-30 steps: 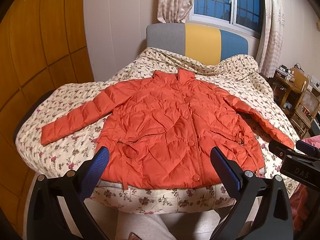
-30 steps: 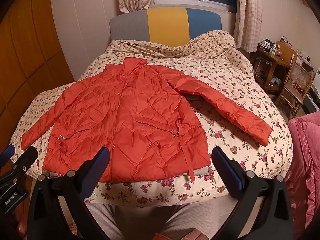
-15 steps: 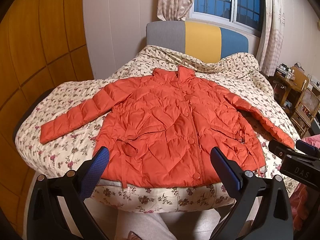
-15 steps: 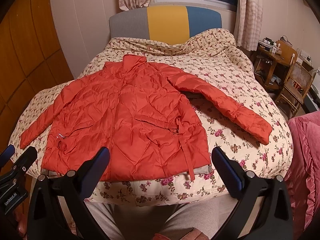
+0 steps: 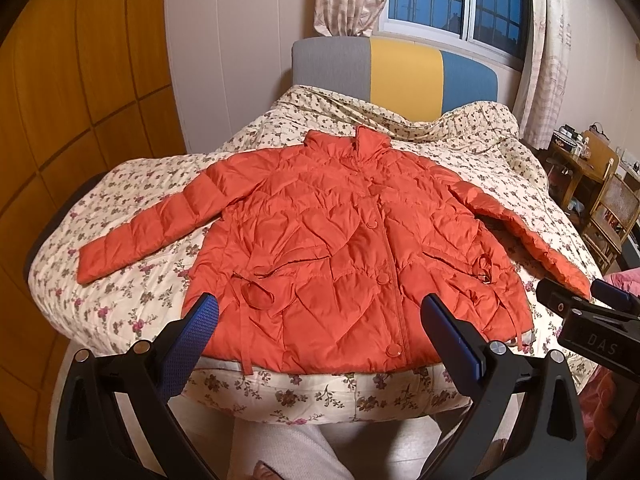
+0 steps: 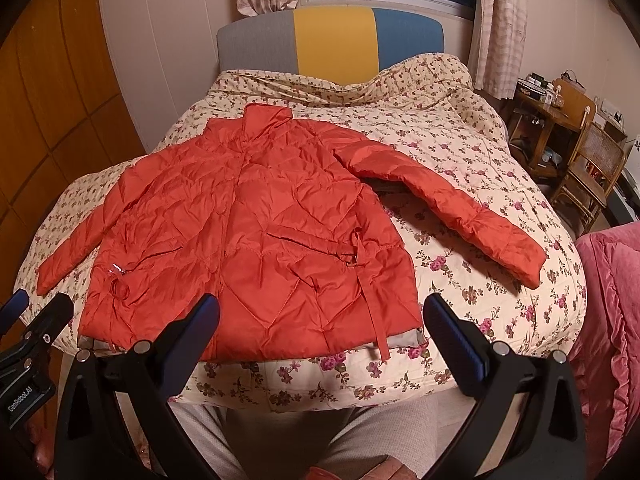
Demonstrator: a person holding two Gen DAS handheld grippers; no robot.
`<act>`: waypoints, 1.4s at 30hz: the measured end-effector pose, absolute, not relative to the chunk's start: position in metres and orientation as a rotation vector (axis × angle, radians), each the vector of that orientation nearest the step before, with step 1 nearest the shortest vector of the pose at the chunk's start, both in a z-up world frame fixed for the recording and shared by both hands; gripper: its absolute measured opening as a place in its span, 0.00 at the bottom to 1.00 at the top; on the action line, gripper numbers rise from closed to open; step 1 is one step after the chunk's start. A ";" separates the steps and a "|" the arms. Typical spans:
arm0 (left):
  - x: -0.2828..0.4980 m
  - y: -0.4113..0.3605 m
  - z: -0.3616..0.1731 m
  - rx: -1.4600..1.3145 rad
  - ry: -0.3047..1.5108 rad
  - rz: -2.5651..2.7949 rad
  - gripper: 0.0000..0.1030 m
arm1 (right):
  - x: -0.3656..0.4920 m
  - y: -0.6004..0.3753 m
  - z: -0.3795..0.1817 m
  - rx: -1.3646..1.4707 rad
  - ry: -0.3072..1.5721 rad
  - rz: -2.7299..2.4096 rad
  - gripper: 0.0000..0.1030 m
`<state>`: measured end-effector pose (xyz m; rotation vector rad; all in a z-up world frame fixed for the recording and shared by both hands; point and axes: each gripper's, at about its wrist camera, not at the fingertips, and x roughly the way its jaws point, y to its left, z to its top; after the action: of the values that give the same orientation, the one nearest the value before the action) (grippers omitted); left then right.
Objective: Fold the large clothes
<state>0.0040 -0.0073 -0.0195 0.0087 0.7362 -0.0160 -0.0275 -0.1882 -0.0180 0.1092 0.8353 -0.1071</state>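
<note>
Only the right view shows the orange puffer jacket's right cuff on bare floral quilt; left gripper and right gripper gape empty at its near hem.

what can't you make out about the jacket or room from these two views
- Hem of the orange jacket: in the left wrist view, partly covered by the open left hand-held gripper.
- Back of the jacket: against the floral quilt, unseen in both views.
- Items on the wooden desk: too small in the right wrist view.
- Right hand-held gripper: open, empty.
</note>
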 end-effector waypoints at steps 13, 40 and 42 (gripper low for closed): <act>0.015 -0.003 -0.028 -0.023 0.770 -0.062 0.97 | -0.010 -0.197 -0.032 0.155 0.842 -0.081 0.98; 0.205 0.080 -0.140 -0.094 0.916 0.090 0.97 | 0.092 -0.447 -0.184 1.175 0.569 -0.344 0.95; 0.220 0.086 -0.147 -0.078 0.913 0.130 0.97 | 0.088 -0.458 -0.187 1.203 0.539 -0.400 0.87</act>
<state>0.2197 0.0865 -0.1472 -0.0781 0.9131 0.1300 0.0882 -0.4578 -0.1868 1.2031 0.5389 -0.4002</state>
